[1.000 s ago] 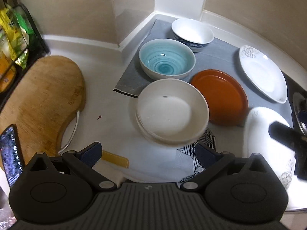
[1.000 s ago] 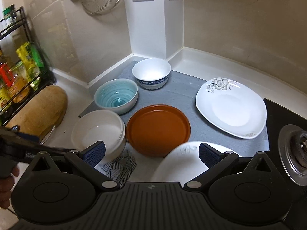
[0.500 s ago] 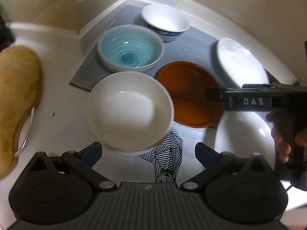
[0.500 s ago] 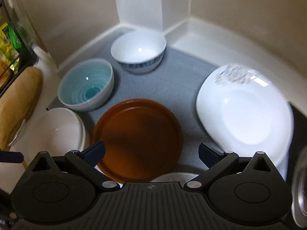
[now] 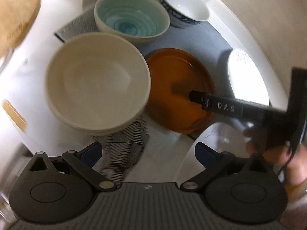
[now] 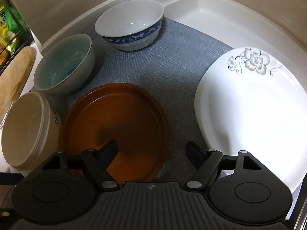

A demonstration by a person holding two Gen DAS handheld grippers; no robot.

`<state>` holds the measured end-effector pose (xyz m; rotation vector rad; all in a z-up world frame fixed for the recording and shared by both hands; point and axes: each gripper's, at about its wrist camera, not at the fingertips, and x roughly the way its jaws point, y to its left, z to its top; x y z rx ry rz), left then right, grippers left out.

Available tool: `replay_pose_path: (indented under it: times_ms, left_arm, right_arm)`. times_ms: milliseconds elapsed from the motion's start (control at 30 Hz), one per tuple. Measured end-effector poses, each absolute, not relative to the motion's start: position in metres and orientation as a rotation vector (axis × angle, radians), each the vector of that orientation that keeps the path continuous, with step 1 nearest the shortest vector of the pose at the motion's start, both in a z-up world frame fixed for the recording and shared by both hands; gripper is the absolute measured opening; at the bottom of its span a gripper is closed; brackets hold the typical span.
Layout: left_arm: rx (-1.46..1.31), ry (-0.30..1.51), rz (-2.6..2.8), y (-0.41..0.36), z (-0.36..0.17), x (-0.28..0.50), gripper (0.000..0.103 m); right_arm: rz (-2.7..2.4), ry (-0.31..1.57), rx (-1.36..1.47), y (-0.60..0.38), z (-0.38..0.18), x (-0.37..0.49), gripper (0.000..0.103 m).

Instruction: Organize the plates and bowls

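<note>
Orange plate (image 6: 115,128) now sits right under my right gripper (image 6: 152,150), which has dropped low with its jaws spread and empty; a second ago it hung higher and farther back. I judge I am lining up to take this plate first. My left gripper (image 5: 147,152), also spread and empty, has closed in on the cream bowl (image 5: 96,92) ahead-left. Only the right view shows the flowered plate (image 6: 253,115) clearly; only the left shows the striped cloth (image 5: 124,149) beneath.

The letters "DAS" stand in white on the black right gripper (image 5: 220,105) seen from the left wrist, and the cream bowl (image 6: 28,132) bears dark lettering beginning "Del", the rest hidden.
</note>
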<state>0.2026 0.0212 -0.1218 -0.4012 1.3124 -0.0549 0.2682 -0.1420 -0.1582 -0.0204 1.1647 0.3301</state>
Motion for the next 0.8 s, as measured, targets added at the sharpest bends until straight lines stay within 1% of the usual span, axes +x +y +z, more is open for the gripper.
replay_pose_path:
  times_ms: [100,167,233,267,367,467,500,567,667,700,800]
  left_arm:
    - [-0.492,1.307,0.042,0.02,-0.13,0.205,0.102]
    - [-0.561,1.291,0.119,0.021,-0.134,0.204,0.1]
    - [-0.609,1.272,0.144,0.019,-0.137,0.205,0.095]
    - [-0.628,1.267,0.168,0.018,-0.139,0.206,0.094]
    - [-0.67,1.221,0.229,0.015,-0.137,0.209,0.089]
    - [-0.708,1.212,0.234,0.013,-0.138,0.21,0.078]
    - [-0.73,1.228,0.221,0.013,-0.138,0.209,0.072]
    - [-0.79,1.248,0.2,0.018,-0.137,0.205,0.07]
    - [-0.79,1.228,0.197,0.016,-0.138,0.203,0.068]
    - [-0.794,1.215,0.2,0.015,-0.134,0.207,0.065]
    - [-0.817,1.216,0.207,0.013,-0.132,0.204,0.061]
  right_arm:
    - [0.352,1.16,-0.025,-0.143,-0.157,0.266,0.081]
    - [0.369,1.155,-0.037,-0.144,-0.156,0.263,0.084]
    - [0.382,1.15,-0.042,-0.145,-0.156,0.26,0.086]
    - [0.387,1.149,-0.042,-0.144,-0.156,0.26,0.087]
    - [0.373,1.146,-0.039,-0.143,-0.156,0.261,0.086]
    - [0.363,1.148,-0.059,-0.136,-0.161,0.271,0.086]
    - [0.365,1.149,-0.065,-0.134,-0.161,0.27,0.084]
    - [0.377,1.154,-0.073,-0.129,-0.161,0.27,0.08]
    - [0.39,1.143,-0.116,-0.125,-0.162,0.269,0.078]
    - [0.389,1.137,-0.135,-0.122,-0.162,0.269,0.077]
    - [0.372,1.135,-0.173,-0.117,-0.163,0.273,0.076]
